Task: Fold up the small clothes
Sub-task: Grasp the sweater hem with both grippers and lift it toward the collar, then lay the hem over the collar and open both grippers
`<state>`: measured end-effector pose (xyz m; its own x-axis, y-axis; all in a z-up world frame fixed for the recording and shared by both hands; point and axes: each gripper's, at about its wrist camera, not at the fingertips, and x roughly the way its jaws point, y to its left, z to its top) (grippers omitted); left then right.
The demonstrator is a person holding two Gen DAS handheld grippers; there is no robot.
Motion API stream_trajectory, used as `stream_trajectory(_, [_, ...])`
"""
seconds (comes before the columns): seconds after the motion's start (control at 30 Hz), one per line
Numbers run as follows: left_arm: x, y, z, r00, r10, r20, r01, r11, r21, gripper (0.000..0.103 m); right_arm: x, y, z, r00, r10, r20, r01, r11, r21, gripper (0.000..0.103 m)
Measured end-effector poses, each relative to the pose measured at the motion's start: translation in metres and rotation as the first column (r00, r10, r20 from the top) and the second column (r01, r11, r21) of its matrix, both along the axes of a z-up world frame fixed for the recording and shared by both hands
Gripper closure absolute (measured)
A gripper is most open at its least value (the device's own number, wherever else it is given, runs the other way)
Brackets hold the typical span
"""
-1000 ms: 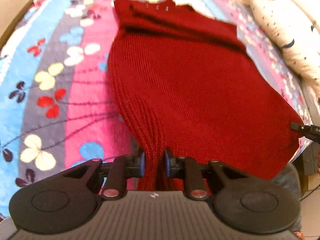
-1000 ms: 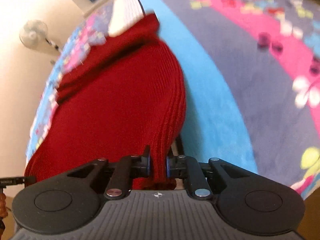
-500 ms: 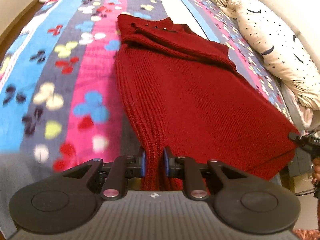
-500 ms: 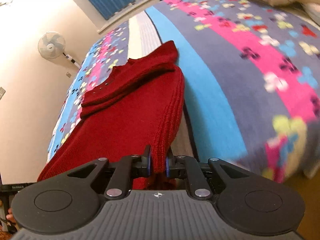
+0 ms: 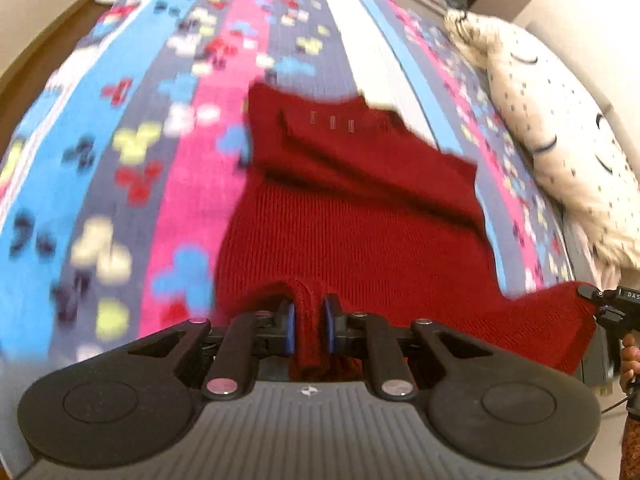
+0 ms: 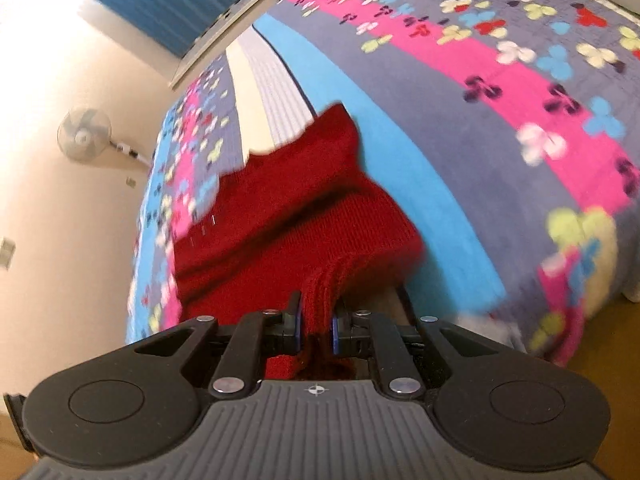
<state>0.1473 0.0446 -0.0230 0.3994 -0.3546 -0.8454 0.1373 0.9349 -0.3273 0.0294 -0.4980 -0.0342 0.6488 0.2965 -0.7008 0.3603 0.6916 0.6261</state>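
A dark red knit sweater [image 5: 352,220] lies on a striped floral bedspread [image 5: 120,140], collar end far from me. My left gripper [image 5: 310,312] pinches one corner of its ribbed hem, the jaws still closing on the knit. At the right edge of the left wrist view, my right gripper [image 5: 600,300] holds the other hem corner. In the right wrist view, the right gripper [image 6: 316,316] is shut on a bunch of red knit, and the sweater [image 6: 280,232] stretches away from it. The hem is lifted off the bedspread [image 6: 480,80].
A white pillow [image 5: 560,140] with small dark marks lies along the bed's right side. A person's hand [image 5: 630,356] shows behind the right gripper. A standing fan [image 6: 84,136] and blue curtains [image 6: 152,0] are beyond the bed. Floor shows at the bed's near corner.
Both grippers have risen with the hem and carried it toward the collar. The sweater's lower half has come off the bed and now looks shorter.
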Motion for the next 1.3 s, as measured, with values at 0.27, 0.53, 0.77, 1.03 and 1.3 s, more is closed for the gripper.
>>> stream_trajectory(0.27, [0.215, -0.016, -0.022, 0.988, 0.152, 0.019, -0.151, 0.988, -0.018, 0.081, 0.208, -0.043, -0.022, 0.992, -0.106, -0.068, 0.106, 0.994, -0.015, 0.088])
stream_trajectory(0.53, [0.331, 0.004, -0.082, 0.929, 0.369, 0.037, -0.369, 0.906, 0.206, 0.017, 0.284, -0.07, -0.114, 0.953, -0.28, -0.115, 0.265, 0.955, -0.13, 0.034])
stream_trajectory(0.77, [0.29, -0.016, -0.107, 0.98, 0.197, -0.02, -0.194, 0.976, 0.094, 0.013, 0.256, -0.051, -0.14, 0.984, -0.165, -0.061, 0.158, 0.981, -0.112, 0.033])
stream_trajectory(1.03, [0.301, -0.071, -0.11, 0.995, 0.033, 0.098, -0.063, 0.945, 0.322, 0.012, 0.278, -0.026, -0.134, 0.993, -0.121, -0.009, 0.115, 0.963, -0.242, 0.033])
stream_trajectory(1.3, [0.308, -0.064, -0.102, 0.988, 0.055, 0.143, -0.096, 0.95, 0.296, 0.089, 0.282, -0.013, -0.119, 0.995, -0.095, 0.026, 0.098, 0.922, -0.374, 0.091])
